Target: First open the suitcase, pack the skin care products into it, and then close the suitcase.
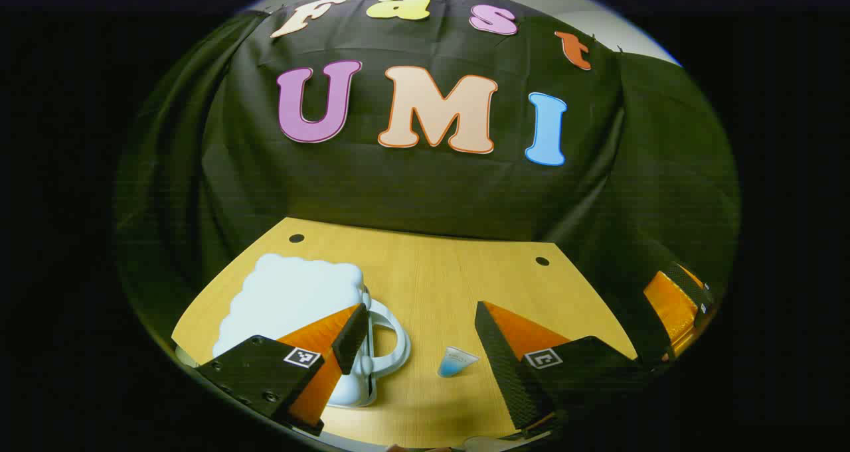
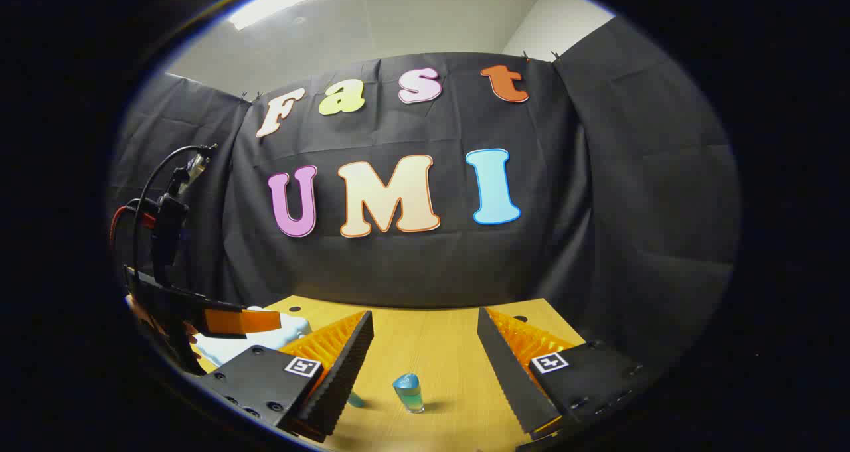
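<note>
A wooden table (image 1: 431, 286) stands in front of a black cloth wall. Two small dark holes sit near the table's far edge.

In the left gripper view, a pale blue suitcase (image 1: 292, 306) with a scalloped, cloud-like outline lies flat on the left part of the table, lid down. Its white handle (image 1: 388, 346) loops out to the right. The left gripper (image 1: 422, 342) hangs above the table with its fingers wide apart and nothing between them; its left finger overlaps the suitcase's right edge in this view, though contact cannot be told. A small blue bottle (image 1: 457, 361) lies tilted on the table between the fingers, just beside the right one. The right gripper shows at the far right edge.

In the right gripper view, the right gripper (image 2: 425, 366) also has its fingers spread wide, holding nothing. The bottle (image 2: 408, 392) sits on the table between them, touching neither. A second small teal item (image 2: 355, 399) peeks out beside the left finger. At left, the left gripper (image 2: 242, 320), with cables above it, hovers over the suitcase (image 2: 265, 342).
</note>
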A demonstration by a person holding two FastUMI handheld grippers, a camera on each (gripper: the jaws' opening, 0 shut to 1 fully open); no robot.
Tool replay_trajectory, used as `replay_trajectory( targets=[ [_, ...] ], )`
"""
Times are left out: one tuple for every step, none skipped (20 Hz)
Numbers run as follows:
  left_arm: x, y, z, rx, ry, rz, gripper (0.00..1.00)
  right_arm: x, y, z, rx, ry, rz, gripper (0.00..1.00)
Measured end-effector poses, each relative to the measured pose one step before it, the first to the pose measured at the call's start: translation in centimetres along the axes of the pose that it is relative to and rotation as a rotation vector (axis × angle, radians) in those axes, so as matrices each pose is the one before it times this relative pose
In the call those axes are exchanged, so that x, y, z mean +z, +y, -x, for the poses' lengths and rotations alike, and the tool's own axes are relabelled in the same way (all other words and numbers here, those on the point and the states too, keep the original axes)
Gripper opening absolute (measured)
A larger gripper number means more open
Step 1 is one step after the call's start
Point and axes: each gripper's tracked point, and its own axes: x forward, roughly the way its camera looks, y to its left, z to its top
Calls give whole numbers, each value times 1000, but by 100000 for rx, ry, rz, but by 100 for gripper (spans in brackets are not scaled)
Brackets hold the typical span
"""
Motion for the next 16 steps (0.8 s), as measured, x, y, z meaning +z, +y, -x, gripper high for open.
replay_trajectory(
  targets=[
    [-27, 290, -28, 587, 315, 495, 95, 63, 217, -30, 871, -308, -1068, 99],
    [-491, 427, -71, 897, 1336, 163, 95, 71, 124, -191, 654, -335, -615, 97],
    [-294, 560, -55, 1355, 1582, -252, 95, 80, 58, -86, 592, -225, -252, 97],
    [-319, 627, -42, 1498, 1141, -591, 95, 86, 2, -143, 546, -278, -114, 99],
    [-159, 662, -118, 1537, 1069, -765, 95, -95, -9, -90, 286, -69, -85, 99],
    [-301, 644, -270, 1173, 865, -216, 95, -299, 18, -134, 384, 404, -287, 99],
    [-227, 426, -365, 170, 1520, 2, 95, -197, -54, -130, 346, 602, -570, 99],
    [-328, 277, -493, -48, 1606, -69, 95, -215, -21, -203, 511, 841, -826, 99],
    [-219, 412, -663, 123, 2617, -425, 95, -198, 94, -35, 702, 818, -928, 99],
    [-410, 320, -719, 92, 2389, -441, 95, -104, -145, -100, 447, 707, -660, 98],
    [25, 220, -629, -242, 1624, -303, 95, -65, -259, -114, -59, 200, -341, 99],
    [75, 108, -596, -263, 1215, -301, 95, 16, -261, 65, -303, -79, -234, 99],
    [136, 109, -895, -234, 1340, -192, 95, -88, -261, 37, -265, 229, -442, 99],
    [-318, 324, -988, -193, 2250, -318, 94, -356, -269, -10, -351, 692, -481, 98],
    [-95, 1, -923, -74, 2466, -117, 95, -216, -304, -31, -433, 909, -398, 98],
    [-145, -94, -879, -468, 2756, 179, 92, -285, -295, 70, -511, 847, -235, 98]
  ],
)
